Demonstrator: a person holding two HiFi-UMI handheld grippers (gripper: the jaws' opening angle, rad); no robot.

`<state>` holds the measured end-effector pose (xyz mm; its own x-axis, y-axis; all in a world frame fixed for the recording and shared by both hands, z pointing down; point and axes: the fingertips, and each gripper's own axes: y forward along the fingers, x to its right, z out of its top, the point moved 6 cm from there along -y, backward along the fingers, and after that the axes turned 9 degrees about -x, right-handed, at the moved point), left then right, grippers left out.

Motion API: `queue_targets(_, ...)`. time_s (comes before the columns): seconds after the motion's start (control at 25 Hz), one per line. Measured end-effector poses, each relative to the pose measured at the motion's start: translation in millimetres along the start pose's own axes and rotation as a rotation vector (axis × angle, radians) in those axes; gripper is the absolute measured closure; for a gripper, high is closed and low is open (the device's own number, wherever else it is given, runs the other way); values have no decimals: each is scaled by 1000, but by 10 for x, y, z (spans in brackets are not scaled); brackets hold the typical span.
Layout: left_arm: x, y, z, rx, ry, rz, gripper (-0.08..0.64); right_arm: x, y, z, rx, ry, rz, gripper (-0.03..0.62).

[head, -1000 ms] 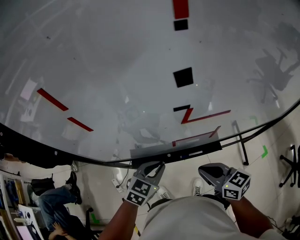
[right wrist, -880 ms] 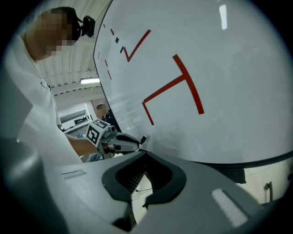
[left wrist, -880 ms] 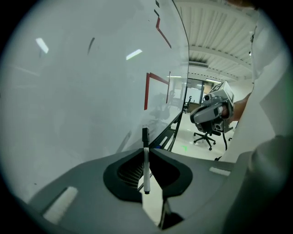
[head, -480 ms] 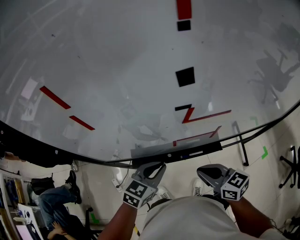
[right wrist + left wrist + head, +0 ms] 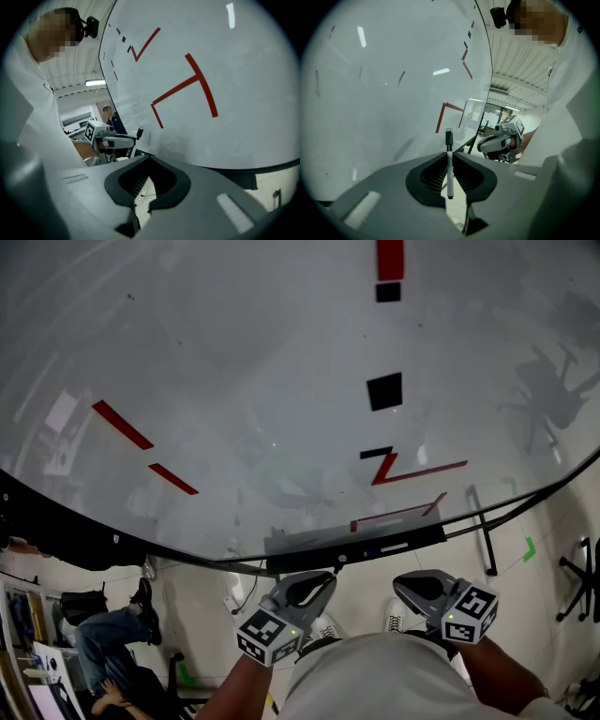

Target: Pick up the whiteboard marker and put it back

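Whiteboard, bearing red strips and black squares, carries a black tray along its lower edge; pale floor below the tray shows green tape to the tray's right.

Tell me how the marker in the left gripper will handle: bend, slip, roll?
The whiteboard marker sticks out straight from the left gripper, so it is probably stiff. Its smooth, thin barrel is pinched only at the jaw tips, so it may pivot or slip if bumped. Being round, it would likely roll once released.
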<state>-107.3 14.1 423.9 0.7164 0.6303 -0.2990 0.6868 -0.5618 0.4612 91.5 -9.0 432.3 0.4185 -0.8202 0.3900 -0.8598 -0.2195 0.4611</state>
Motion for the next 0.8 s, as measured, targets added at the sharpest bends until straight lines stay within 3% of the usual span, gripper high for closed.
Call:
queue_targets(0.32, 113, -136, 29, 86, -28, -63, 506, -19, 8, 106, 50, -8, 7, 591)
queue_targets(0.8, 171, -205, 60, 128, -35, -101, 506, 4, 25, 83, 43, -1, 0, 591)
